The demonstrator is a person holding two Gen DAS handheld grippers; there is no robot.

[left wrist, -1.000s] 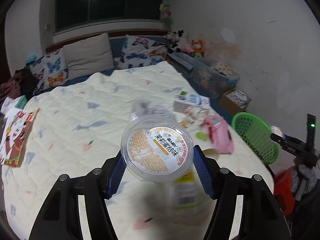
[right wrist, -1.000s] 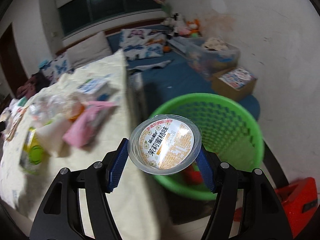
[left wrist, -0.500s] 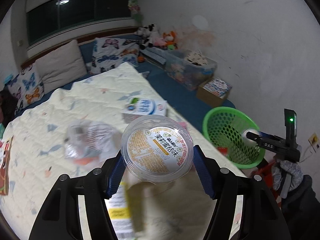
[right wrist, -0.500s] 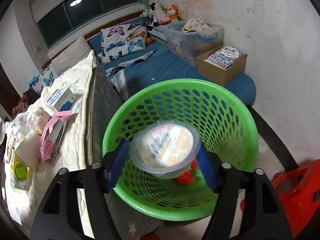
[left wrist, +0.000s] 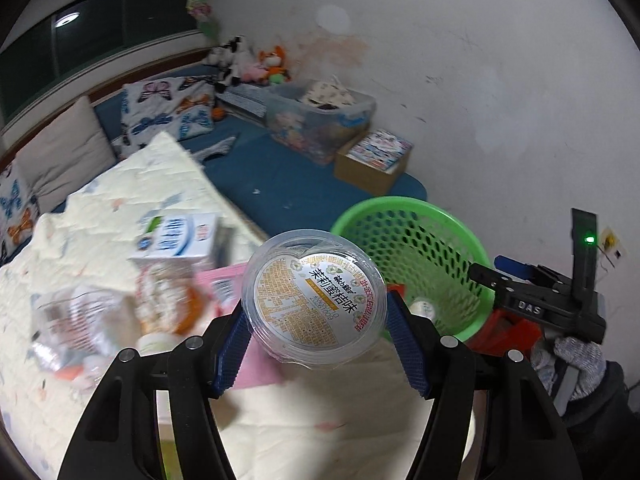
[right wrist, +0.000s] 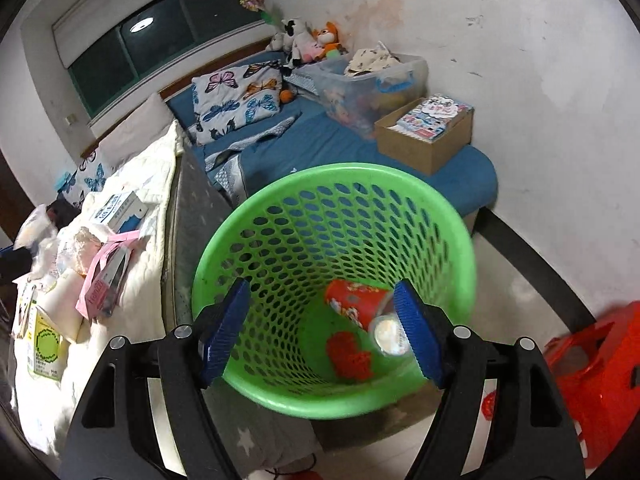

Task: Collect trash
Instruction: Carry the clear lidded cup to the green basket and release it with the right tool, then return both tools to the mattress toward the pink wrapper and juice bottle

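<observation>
My left gripper (left wrist: 314, 316) is shut on a clear plastic jelly cup (left wrist: 314, 300) with a white and orange lid, held over the bed edge, left of the green basket (left wrist: 400, 208). My right gripper (right wrist: 320, 328) is open and empty above the green basket (right wrist: 280, 188). Inside the basket lie a second jelly cup (right wrist: 386, 334), a red cup (right wrist: 354, 300) and a red scrap (right wrist: 348, 356). The right gripper also shows at the right edge of the left wrist view (left wrist: 540, 300).
On the bed quilt (right wrist: 160, 168) lie a pink packet (right wrist: 104, 280), a blue and white carton (right wrist: 120, 208), a yellow-green carton (right wrist: 44, 344) and clear wrappers (left wrist: 80, 320). A cardboard box (right wrist: 428, 136) and a storage bin (right wrist: 360, 80) stand behind the basket. A red stool (right wrist: 592, 368) is right.
My right gripper opened and its jelly cup dropped into the green basket. My left gripper carried its cup rightward, closer to the basket.
</observation>
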